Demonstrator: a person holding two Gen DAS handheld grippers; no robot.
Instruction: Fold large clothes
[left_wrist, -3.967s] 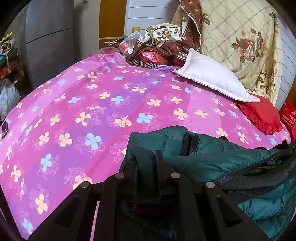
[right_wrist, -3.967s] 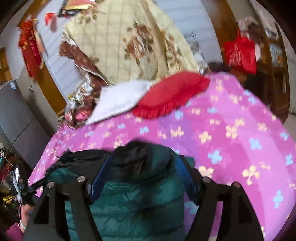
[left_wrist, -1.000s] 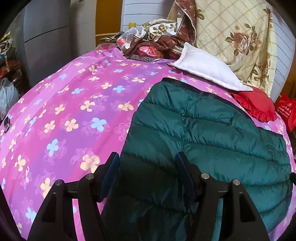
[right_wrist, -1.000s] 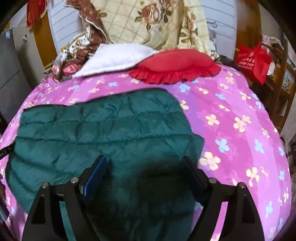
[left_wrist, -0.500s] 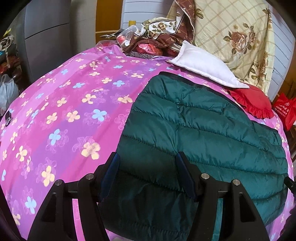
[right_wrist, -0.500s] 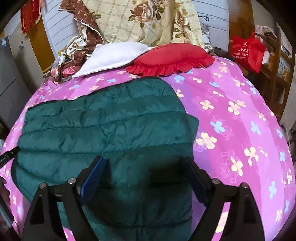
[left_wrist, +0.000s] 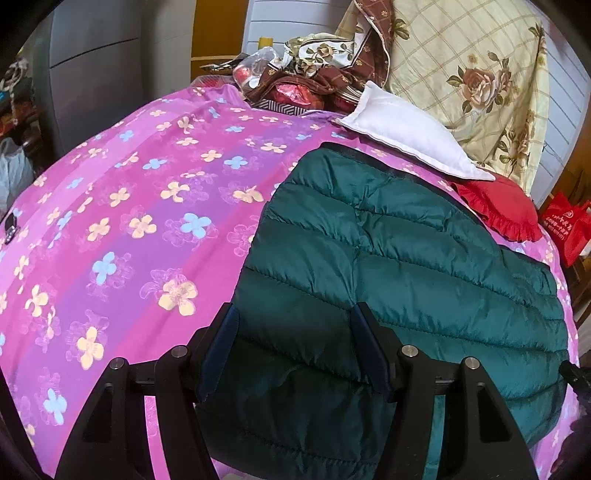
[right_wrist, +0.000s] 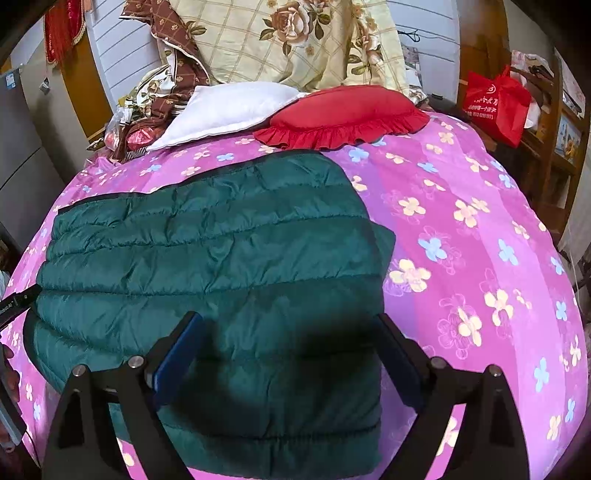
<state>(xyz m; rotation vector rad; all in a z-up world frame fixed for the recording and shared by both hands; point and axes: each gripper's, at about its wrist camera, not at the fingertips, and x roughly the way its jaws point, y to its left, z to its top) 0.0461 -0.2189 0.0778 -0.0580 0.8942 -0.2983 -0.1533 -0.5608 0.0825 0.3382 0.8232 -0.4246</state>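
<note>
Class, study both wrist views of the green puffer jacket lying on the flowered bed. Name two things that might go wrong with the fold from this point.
1. Both the left gripper and the right gripper stand open above the green puffer jacket, the right one's jaws having just been opening; the puffy padding may spring the fold apart.
2. The jacket's near edge lies by the edge of the pink flowered sheet; a careless nudge might slide the slick fabric off.
</note>
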